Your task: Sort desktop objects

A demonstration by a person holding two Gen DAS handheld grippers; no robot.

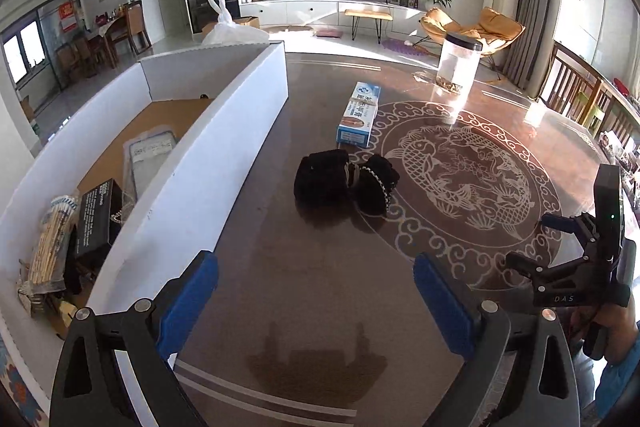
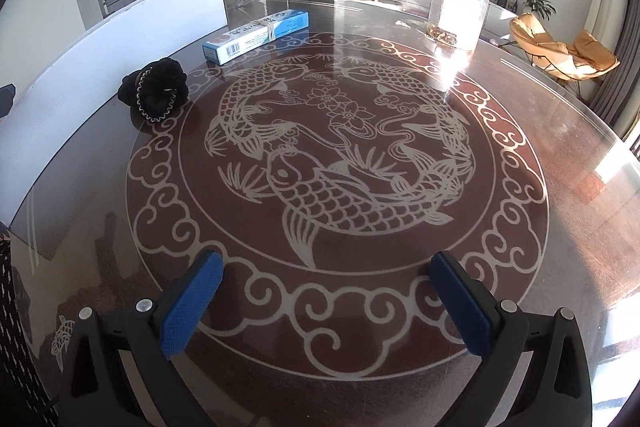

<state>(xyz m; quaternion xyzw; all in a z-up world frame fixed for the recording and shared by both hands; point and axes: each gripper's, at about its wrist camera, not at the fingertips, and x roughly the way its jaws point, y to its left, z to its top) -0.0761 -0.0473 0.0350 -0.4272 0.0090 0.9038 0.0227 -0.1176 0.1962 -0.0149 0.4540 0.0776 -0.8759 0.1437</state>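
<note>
We see the left gripper (image 1: 316, 283) spread wide and empty, low in frame above the table (image 1: 304, 307). The right gripper (image 2: 326, 287) is likewise spread, empty. At centre lies the black fabric bundle (image 1: 344, 181), the blue box (image 1: 358, 115) beyond; the white bin (image 1: 224, 131) fills the left.

**Right wrist view: claw open over patterned surface**

Right claw (image 2: 326, 301) stands wide apart, empty, above the fish-patterned surface (image 2: 540, 155). Black fabric bundle (image 2: 154, 91) lies far left, blue-white box (image 2: 256, 35) beyond it, both near the white carton wall (image 2: 120, 39). Clear jar (image 2: 460, 7) stands far right.
</note>
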